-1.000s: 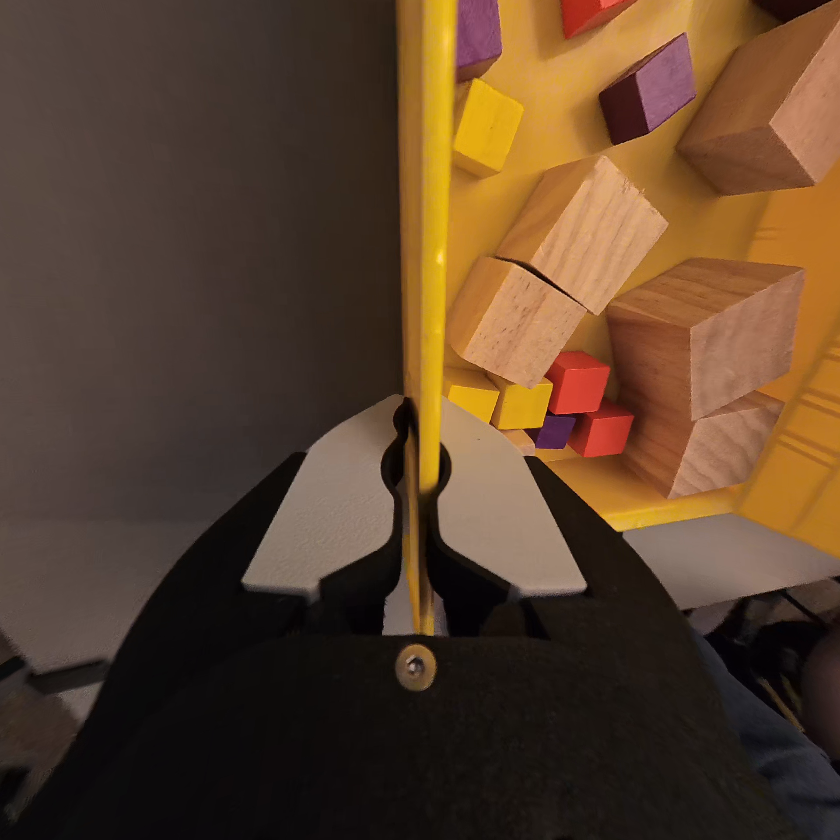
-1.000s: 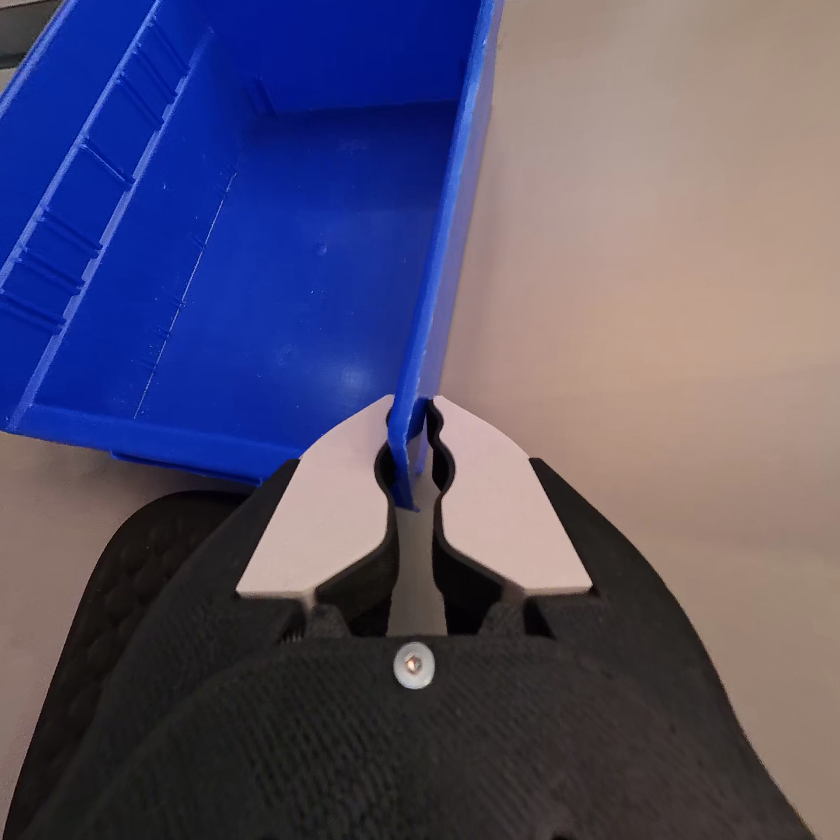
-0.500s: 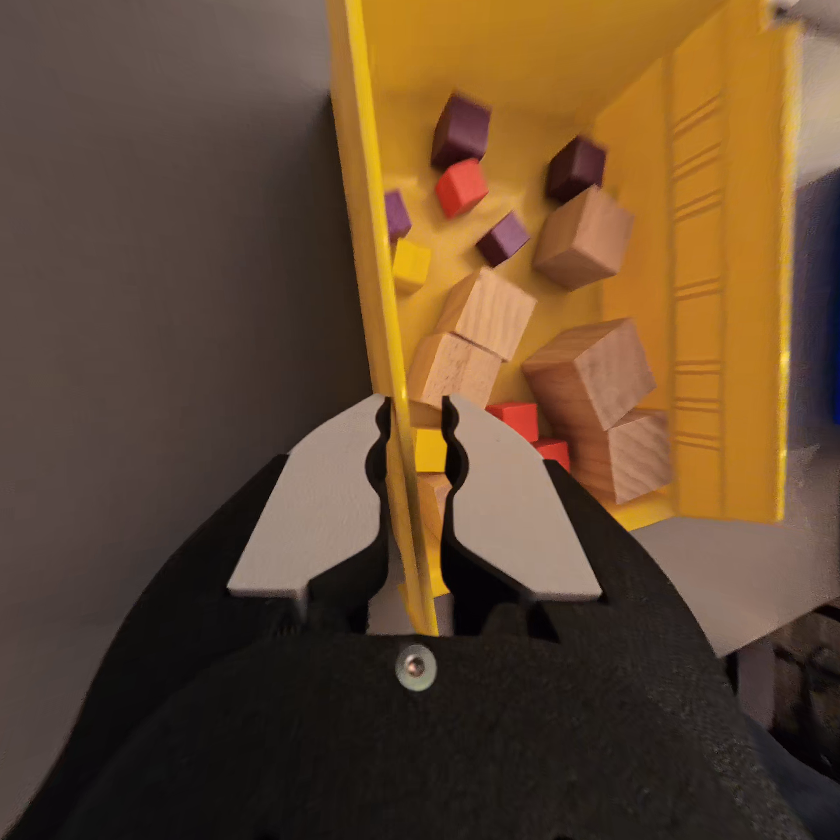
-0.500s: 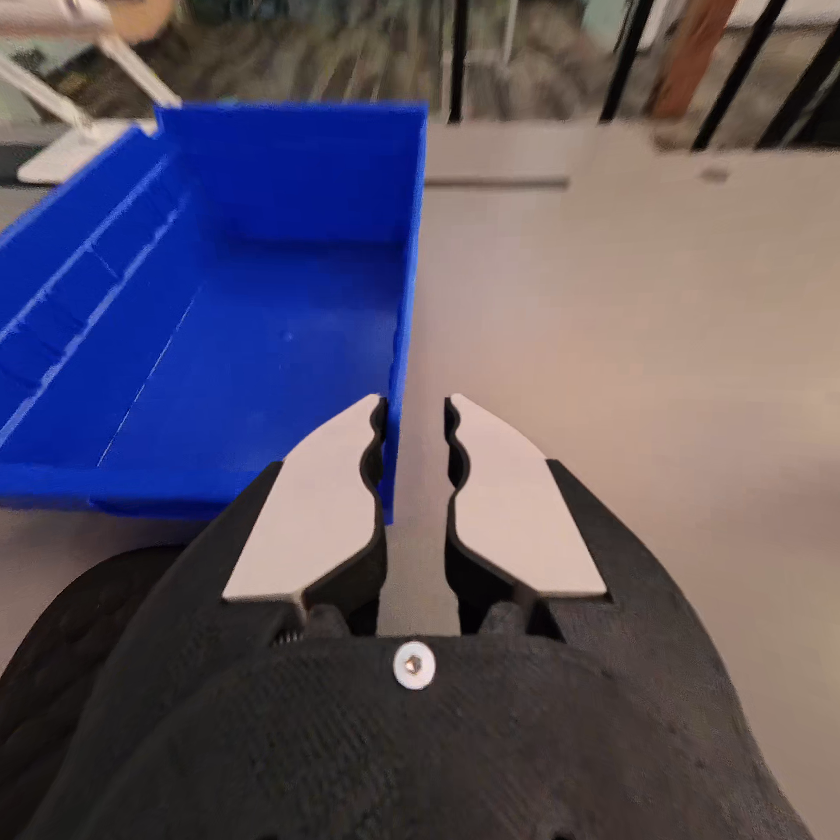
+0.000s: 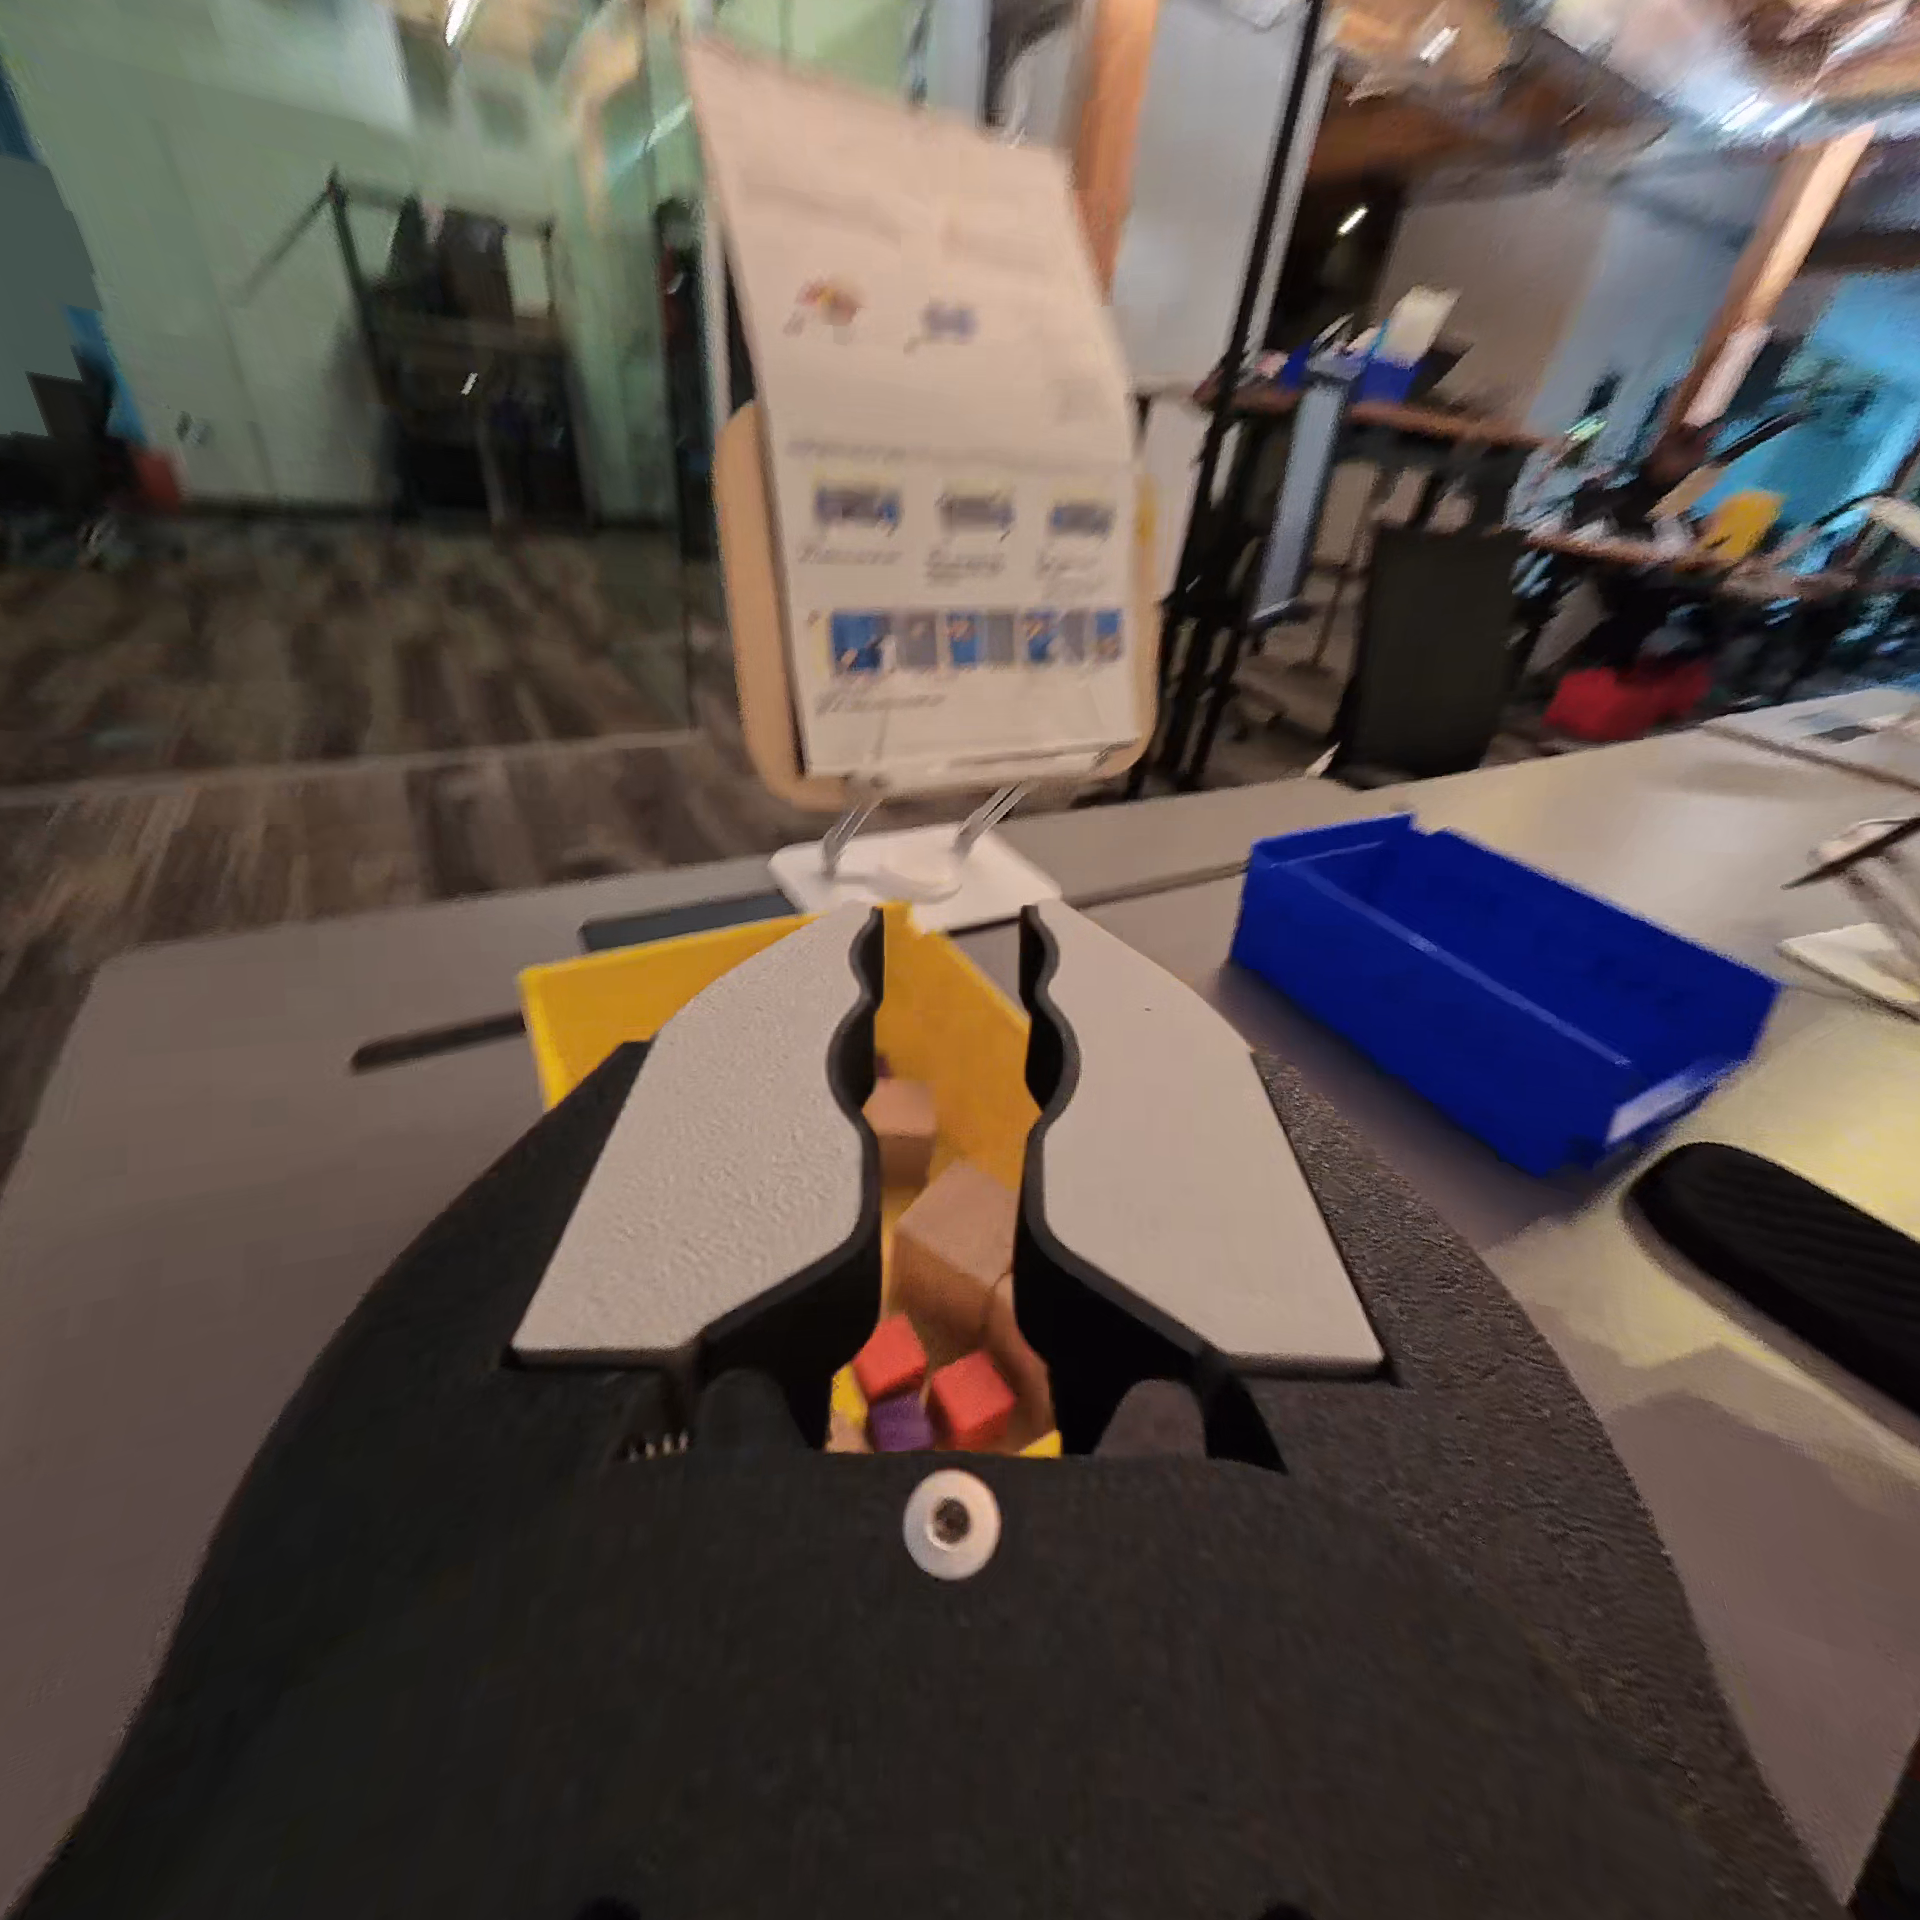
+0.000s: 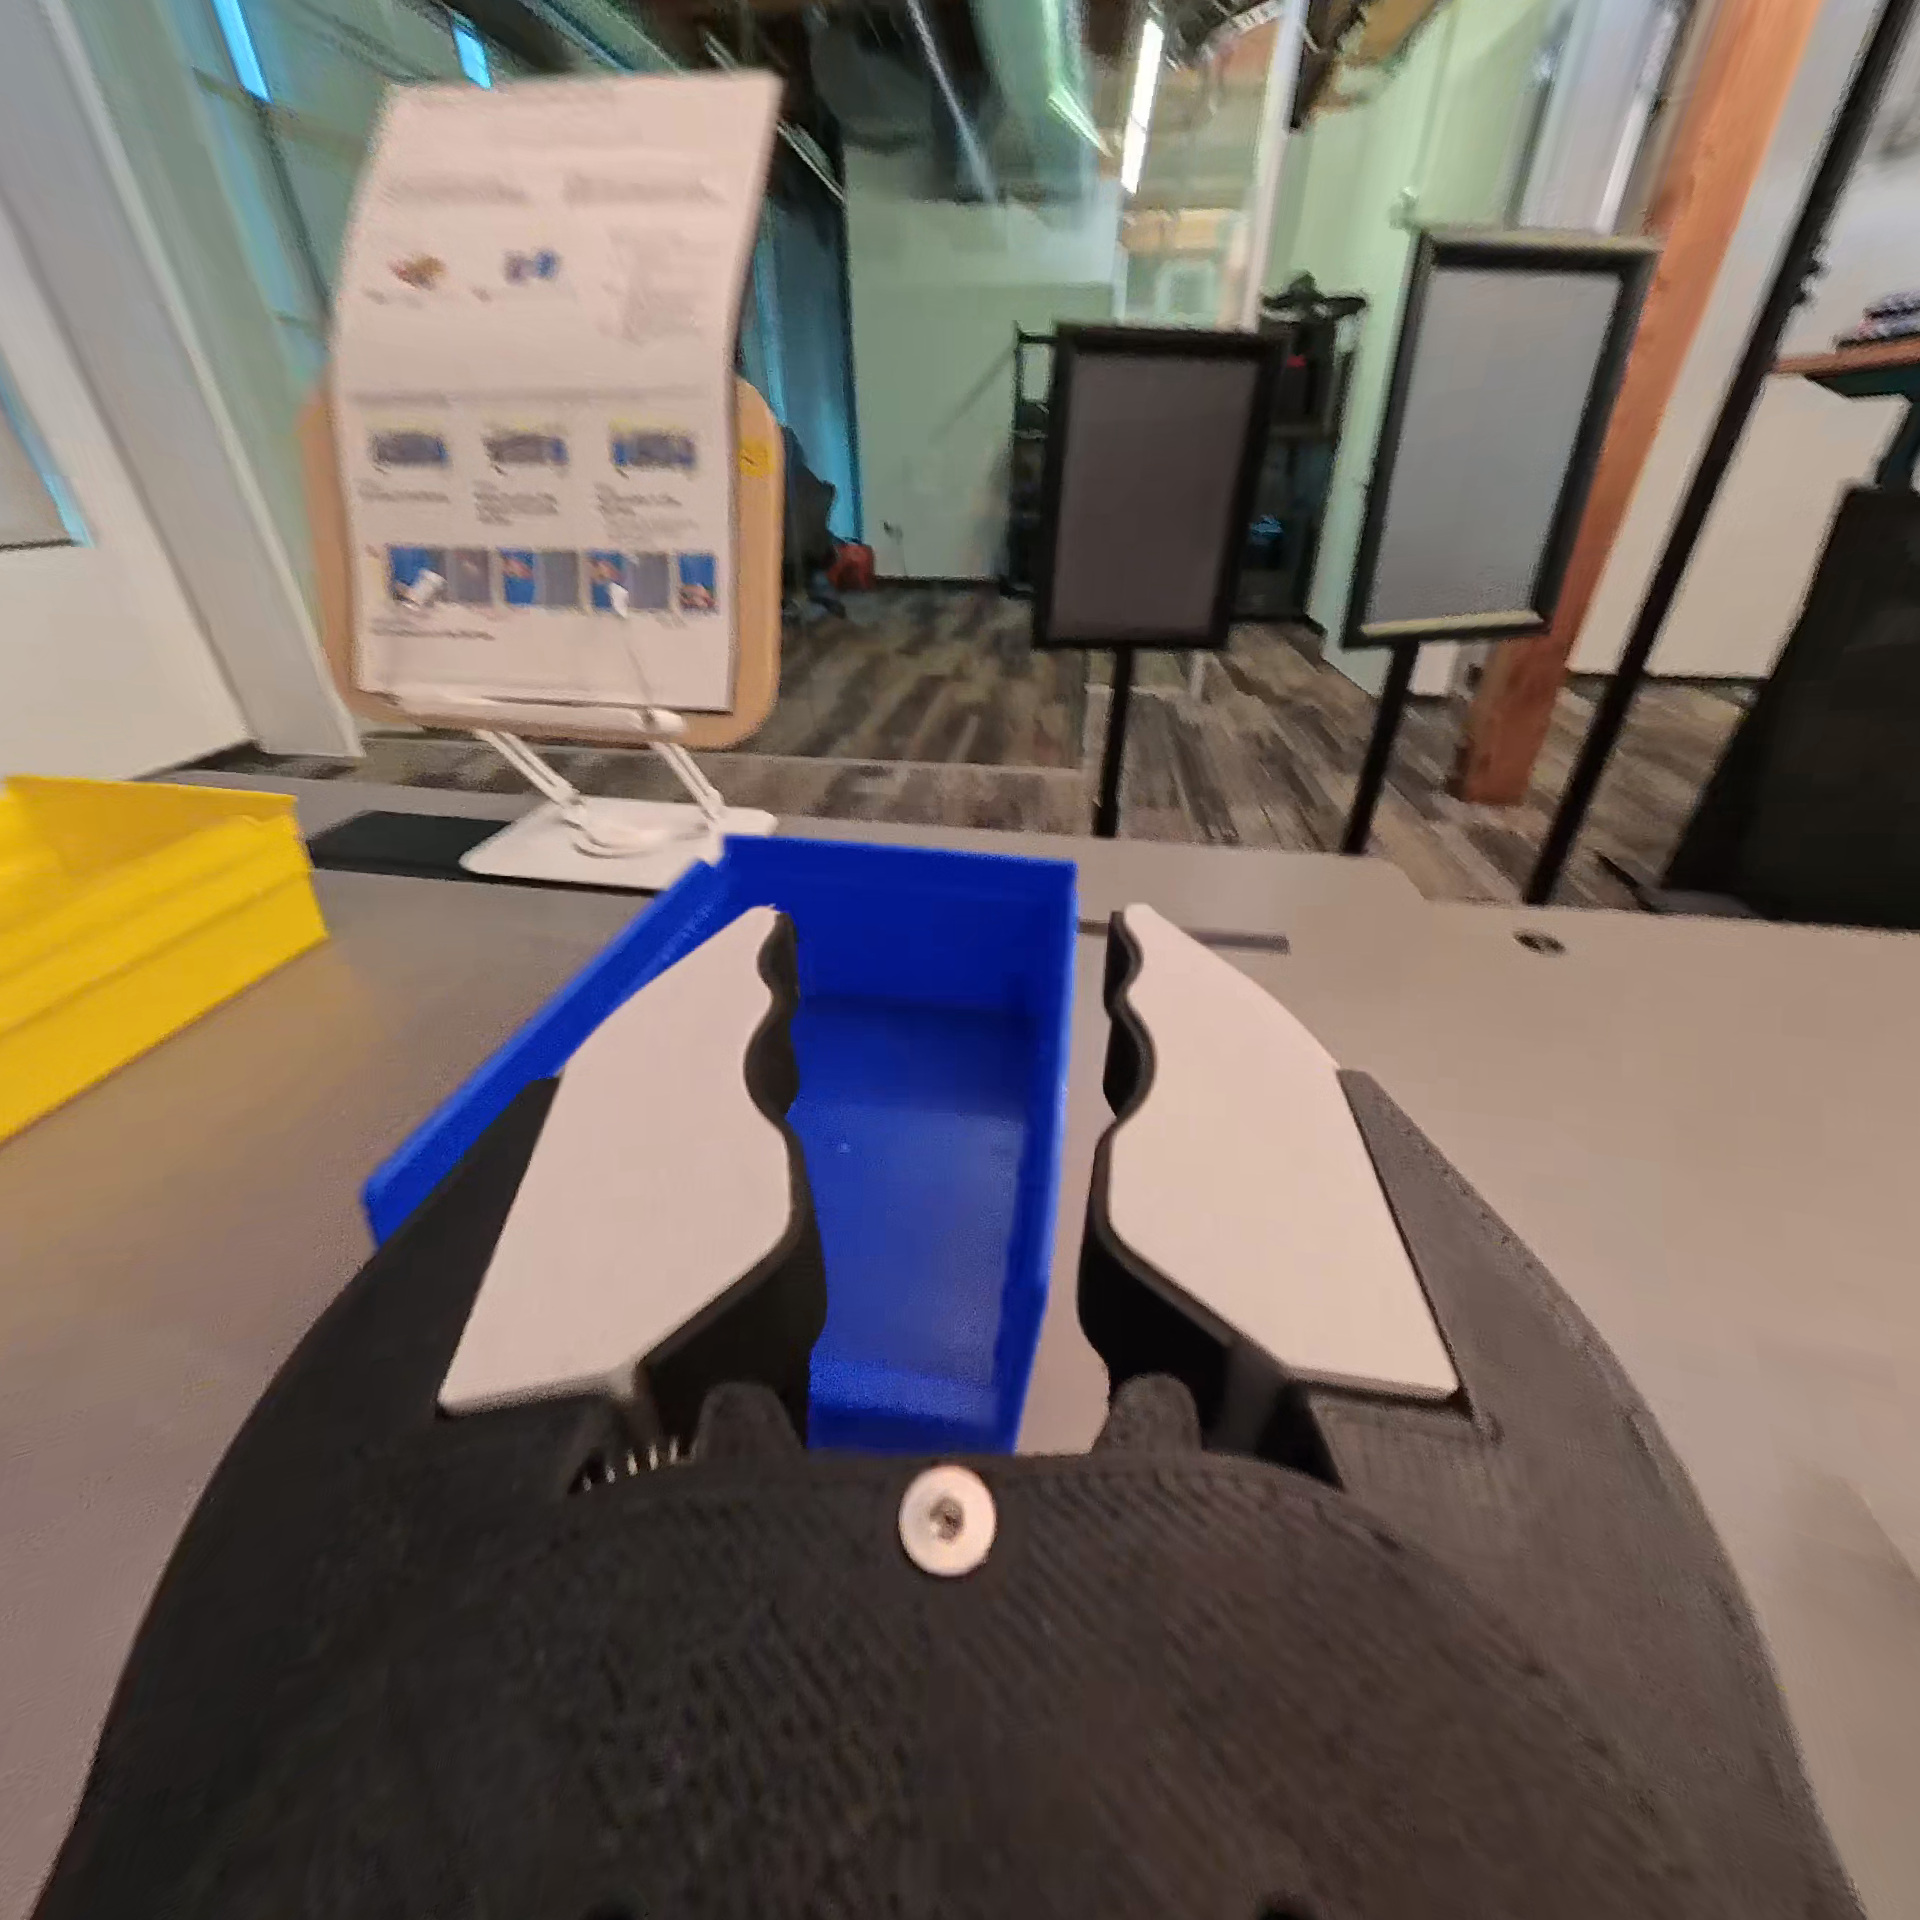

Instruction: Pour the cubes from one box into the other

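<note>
The yellow box (image 5: pixel 613 997) sits on the grey table (image 5: pixel 260 1091), partly hidden under my left gripper (image 5: pixel 948 920). That gripper is open and empty, just above and behind the box. Between its fingers I see wooden cubes (image 5: pixel 951 1236) and small red cubes (image 5: pixel 971 1397) and a purple one inside the box. The blue box (image 6: pixel 904 925) is empty and lies on the table under my right gripper (image 6: pixel 951 920), which is open and empty, with the box's right wall between its fingers. The blue box also shows in the left wrist view (image 5: pixel 1486 997), and the yellow box in the right wrist view (image 6: pixel 135 914).
A document stand with a printed sheet (image 6: pixel 551 416) stands on a white base behind both boxes, and shows in the left wrist view too (image 5: pixel 935 499). Loose papers (image 5: pixel 1860 935) lie at the far right. Two black framed panels on poles (image 6: pixel 1143 488) stand beyond the table's far edge.
Both grippers have let go of the box walls, opened and drawn back and up. The yellow box, tilted earlier, now rests flat on the table with the cubes inside.
</note>
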Demonstrator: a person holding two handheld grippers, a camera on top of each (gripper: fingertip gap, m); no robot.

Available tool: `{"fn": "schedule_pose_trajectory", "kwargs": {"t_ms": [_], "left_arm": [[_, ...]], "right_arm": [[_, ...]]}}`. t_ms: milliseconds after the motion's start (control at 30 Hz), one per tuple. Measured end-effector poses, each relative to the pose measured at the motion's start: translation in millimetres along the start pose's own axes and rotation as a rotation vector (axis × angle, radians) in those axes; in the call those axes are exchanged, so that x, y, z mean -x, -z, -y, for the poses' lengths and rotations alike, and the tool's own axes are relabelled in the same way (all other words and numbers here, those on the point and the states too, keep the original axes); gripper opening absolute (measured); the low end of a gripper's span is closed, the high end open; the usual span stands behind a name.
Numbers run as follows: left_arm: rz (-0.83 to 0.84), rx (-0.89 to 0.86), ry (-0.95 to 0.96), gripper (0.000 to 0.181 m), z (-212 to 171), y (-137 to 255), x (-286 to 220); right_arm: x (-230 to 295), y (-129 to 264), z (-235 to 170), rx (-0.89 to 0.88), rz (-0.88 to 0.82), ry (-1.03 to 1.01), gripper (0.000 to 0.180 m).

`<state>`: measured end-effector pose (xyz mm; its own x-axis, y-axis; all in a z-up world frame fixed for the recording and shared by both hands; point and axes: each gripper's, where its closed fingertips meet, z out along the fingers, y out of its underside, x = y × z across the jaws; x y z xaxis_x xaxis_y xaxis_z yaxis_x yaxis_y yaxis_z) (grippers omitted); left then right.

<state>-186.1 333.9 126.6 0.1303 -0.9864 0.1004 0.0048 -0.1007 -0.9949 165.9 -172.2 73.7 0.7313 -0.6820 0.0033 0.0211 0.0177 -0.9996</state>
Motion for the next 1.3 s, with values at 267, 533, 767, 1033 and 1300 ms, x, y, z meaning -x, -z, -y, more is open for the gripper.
{"fn": "schedule_pose_trajectory", "kwargs": {"t_ms": [267, 533, 767, 1033, 1300], "left_arm": [[-0.274, -0.06, 0.012, 0.023, 16.3, -7.9, -67.3], [-0.284, -0.172, 0.007, 0.022, 55.1, -49.2, -84.2], [-0.267, -0.195, -0.035, 0.015, 71.0, -115.8, -68.1], [-0.052, 0.125, -0.134, 0.002, -39.5, -186.2, -17.6], [0.043, 0.213, -0.227, 0.017, -58.4, -197.0, -20.6]], "right_arm": [[36.6, -12.4, 76.8, -0.153, 0.195, 0.061, 0.061], [72.5, -63.3, 136.9, -0.197, 0.276, 0.164, 0.0], [85.5, -131.0, 141.0, -0.281, 0.244, 0.168, 0.0], [94.5, -214.5, 35.6, -0.069, 0.23, 0.212, 0.0], [100.6, -208.1, 51.5, -0.228, 0.151, 0.154, 0.014]]}}
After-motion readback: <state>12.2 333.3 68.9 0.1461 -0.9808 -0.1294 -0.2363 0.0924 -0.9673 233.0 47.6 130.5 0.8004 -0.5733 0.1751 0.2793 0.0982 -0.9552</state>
